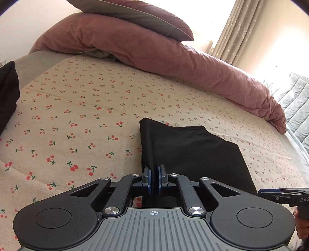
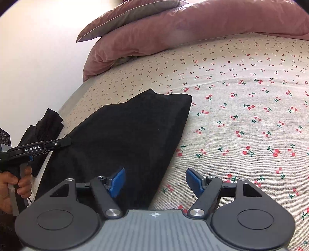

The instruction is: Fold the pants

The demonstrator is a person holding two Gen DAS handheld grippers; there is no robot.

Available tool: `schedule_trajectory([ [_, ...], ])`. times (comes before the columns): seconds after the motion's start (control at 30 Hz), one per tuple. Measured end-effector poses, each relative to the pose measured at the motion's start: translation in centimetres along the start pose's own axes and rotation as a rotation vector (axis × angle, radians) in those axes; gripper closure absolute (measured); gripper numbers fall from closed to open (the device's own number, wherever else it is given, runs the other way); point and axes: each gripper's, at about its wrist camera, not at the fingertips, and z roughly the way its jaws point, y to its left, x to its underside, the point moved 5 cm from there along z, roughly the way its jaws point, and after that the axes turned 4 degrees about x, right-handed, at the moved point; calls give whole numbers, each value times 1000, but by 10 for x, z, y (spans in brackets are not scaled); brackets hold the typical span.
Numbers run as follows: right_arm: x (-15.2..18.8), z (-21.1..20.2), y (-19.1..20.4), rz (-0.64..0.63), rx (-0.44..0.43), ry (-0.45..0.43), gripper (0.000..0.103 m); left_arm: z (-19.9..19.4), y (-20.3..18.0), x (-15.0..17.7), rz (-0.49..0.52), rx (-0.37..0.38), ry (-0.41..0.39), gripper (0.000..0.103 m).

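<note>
The black pants point(image 1: 193, 152) lie folded on the cherry-print sheet point(image 1: 77, 115). My left gripper point(image 1: 154, 179) is shut on the near edge of the pants, with the fabric pinched between its blue pads. In the right wrist view the pants point(image 2: 125, 131) spread from the lower left toward the middle. My right gripper point(image 2: 155, 181) is open and empty, with its left finger over the near right edge of the pants and its right finger over the sheet point(image 2: 241, 125). The left gripper point(image 2: 63, 142) shows at the pants' left edge.
A pink duvet point(image 1: 164, 54) and a grey pillow point(image 1: 139, 15) are heaped at the far side of the bed. Another dark garment point(image 1: 7, 92) lies at the left; it also shows in the right wrist view point(image 2: 44, 125). Curtains point(image 1: 235, 32) hang at the far right.
</note>
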Motion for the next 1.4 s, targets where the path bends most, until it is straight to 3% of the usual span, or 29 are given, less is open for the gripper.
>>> schedule_trajectory([
  [0.1, 3, 3, 1, 16, -12, 8, 30, 1, 3, 1, 2, 2, -9, 78],
  [0.17, 4, 7, -1, 50, -28, 20, 30, 3, 3, -1, -9, 14, -26, 27],
  [0.2, 4, 8, -5, 79, -37, 23, 30, 5, 3, -2, -23, 35, -31, 21],
  [0.33, 3, 12, -20, 205, -98, -7, 36, 33, 10, -1, -112, 119, 52, 25],
  [0.37, 3, 14, -23, 231, -109, -16, 39, 43, 12, 1, -152, 135, 84, 32],
  [0.5, 0, 28, -34, 374, -160, -50, 68, 60, 10, 2, -223, 183, 102, 44],
  [0.53, 0, 32, -37, 416, -169, -49, 77, 61, 9, 0, -235, 197, 105, 54],
  [0.63, -3, 35, -42, 494, -185, -53, 87, 68, 6, -6, -327, 235, 94, 70],
  [0.77, -16, 18, -50, 459, -111, -102, 88, 84, -17, -13, -381, 274, 62, 80],
  [1.0, -41, -15, -123, 534, -29, -226, 89, 141, -89, -22, -336, 330, 41, 81],
  [1.1, -52, -23, -147, 533, 5, -280, 89, 161, -117, -33, -290, 345, 32, 82],
  [1.23, -70, -27, -159, 476, 14, -347, 87, 175, -133, -44, -236, 385, -37, 81],
  [1.3, -76, -24, -162, 428, 50, -355, 77, 183, -131, -42, -199, 322, -31, 75],
  [1.33, -76, -25, -167, 413, 109, -363, 70, 186, -129, -41, -183, 272, -9, 70],
  [1.4, -75, -23, -167, 370, 172, -354, 65, 181, -127, -43, -135, 208, -14, 56],
])
